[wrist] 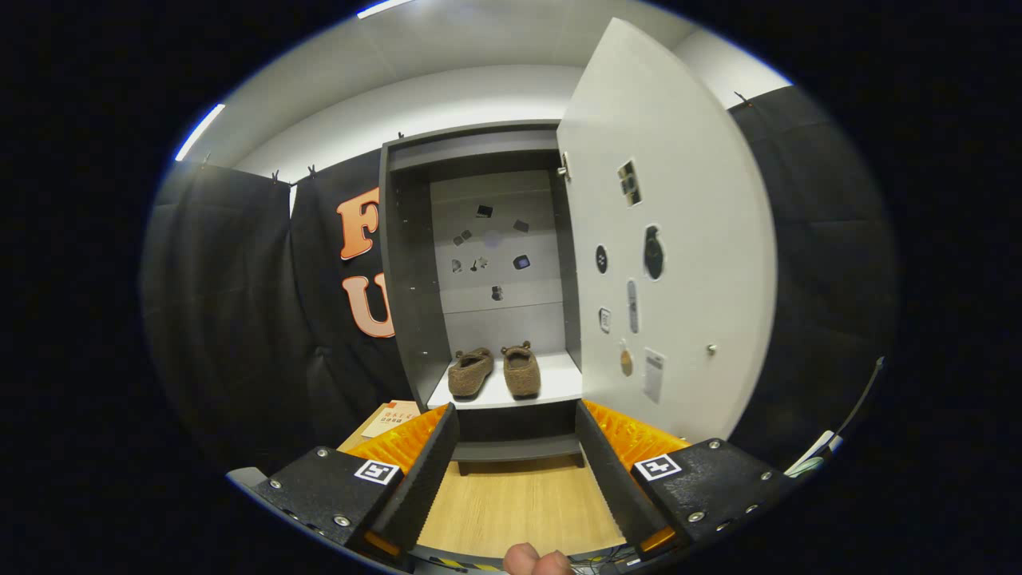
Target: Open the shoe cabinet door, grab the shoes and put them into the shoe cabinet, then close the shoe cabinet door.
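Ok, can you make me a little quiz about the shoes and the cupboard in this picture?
1. True or false: the cabinet door is shut.
2. Where are the two brown shoes? A) on the wooden floor, B) on the white shelf inside the cabinet, C) between the fingers.
3. Fill in: the gripper is ____ and holds nothing.

Key
1. False. The door stands swung open to the right of the cabinet.
2. B. Both shoes sit side by side on the shelf, beyond the fingers.
3. Open. The fingers are spread apart, with bare wooden floor between them.
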`<state>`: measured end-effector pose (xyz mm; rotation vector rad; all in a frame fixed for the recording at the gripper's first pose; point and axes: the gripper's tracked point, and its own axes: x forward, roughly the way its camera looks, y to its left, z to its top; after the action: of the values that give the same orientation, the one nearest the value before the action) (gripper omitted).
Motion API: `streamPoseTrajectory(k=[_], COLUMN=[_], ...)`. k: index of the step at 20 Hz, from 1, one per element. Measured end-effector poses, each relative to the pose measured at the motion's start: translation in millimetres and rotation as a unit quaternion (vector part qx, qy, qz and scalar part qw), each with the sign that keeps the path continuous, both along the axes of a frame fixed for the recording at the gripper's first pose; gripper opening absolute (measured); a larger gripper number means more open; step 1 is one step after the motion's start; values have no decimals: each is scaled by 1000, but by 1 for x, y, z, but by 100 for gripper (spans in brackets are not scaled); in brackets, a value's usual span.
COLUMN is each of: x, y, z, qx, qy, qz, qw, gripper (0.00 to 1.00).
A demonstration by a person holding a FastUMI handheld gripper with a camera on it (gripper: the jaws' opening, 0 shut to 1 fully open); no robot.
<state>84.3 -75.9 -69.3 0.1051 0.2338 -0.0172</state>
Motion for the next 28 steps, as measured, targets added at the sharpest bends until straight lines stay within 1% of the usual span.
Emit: streamPoseTrajectory(k=[2,5,7,9,12,17,19,21,25,28], x=[-16,-40,-52,-57,-54,-35,-28,-19,-20,-19], y=[-23,-47,-74,-99,-133,-175,-183,-179,-178,-175], z=[6,14,14,13,4,-1,-6,-7,-7,-6], qx=[2,20,13,22,38,44,44,44,7,-5], qy=[-3,-12,-16,-17,-13,-21,-19,-19,-19,-13], qz=[1,16,12,8,-3,-14,-20,-18,-35,-50], qw=[1000,1000,1000,1000,999,999,999,999,999,999], gripper=[92,92,92,91,92,93,94,94,94,92])
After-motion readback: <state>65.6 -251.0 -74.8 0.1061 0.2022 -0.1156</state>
